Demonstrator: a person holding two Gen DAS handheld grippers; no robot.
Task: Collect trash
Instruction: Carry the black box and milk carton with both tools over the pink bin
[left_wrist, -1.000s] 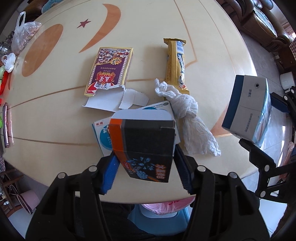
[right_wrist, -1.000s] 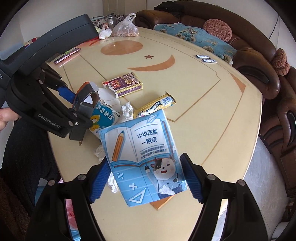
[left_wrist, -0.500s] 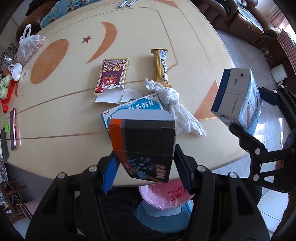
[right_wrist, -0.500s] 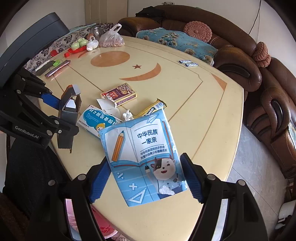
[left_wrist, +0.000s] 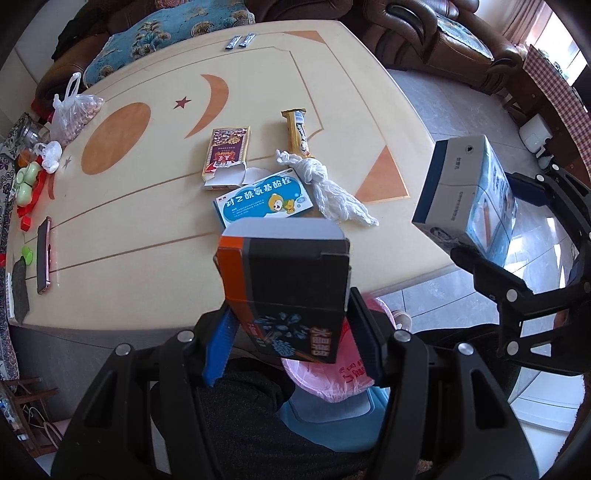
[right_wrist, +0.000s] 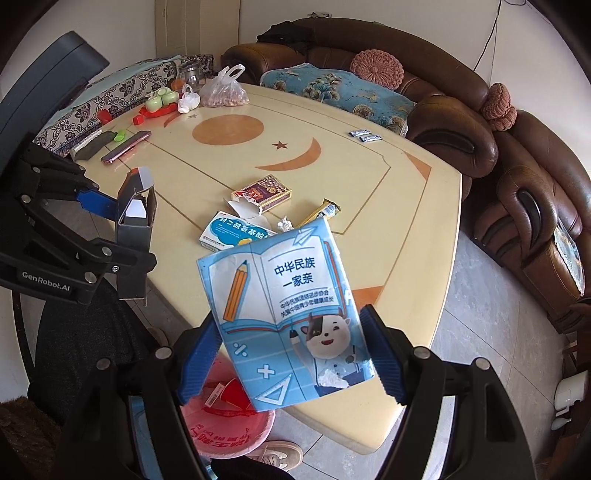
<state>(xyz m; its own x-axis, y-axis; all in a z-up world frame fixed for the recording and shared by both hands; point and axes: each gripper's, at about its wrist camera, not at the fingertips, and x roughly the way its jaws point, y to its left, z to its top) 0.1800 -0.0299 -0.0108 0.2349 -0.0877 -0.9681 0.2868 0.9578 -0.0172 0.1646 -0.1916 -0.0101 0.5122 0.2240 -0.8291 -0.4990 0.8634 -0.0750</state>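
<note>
My left gripper (left_wrist: 290, 306) is shut on an open black and orange carton (left_wrist: 284, 280), held above the table's near edge. My right gripper (right_wrist: 290, 317) is shut on a blue tissue pack (right_wrist: 288, 314) printed with a book and a cartoon cow. Below both sits a bin lined with a pink bag (right_wrist: 229, 424), with red scraps inside. On the cream table (left_wrist: 147, 221) lie a torn maroon box (left_wrist: 227, 155), a blue medicine box (left_wrist: 266, 197), a crumpled white tissue (left_wrist: 328, 188) and a gold snack wrapper (left_wrist: 297, 131).
A phone (left_wrist: 43, 254), a plastic bag of nuts (left_wrist: 74, 110) and small items line the table's left side. Two sachets (left_wrist: 240, 40) lie at its far edge. Brown sofas (right_wrist: 443, 110) ring the table. A person's dark clothing and a shoe show below.
Both grippers have risen and drawn back from the table toward its near edge, each keeping its item. The pink-lined bin has come into view beneath them.
</note>
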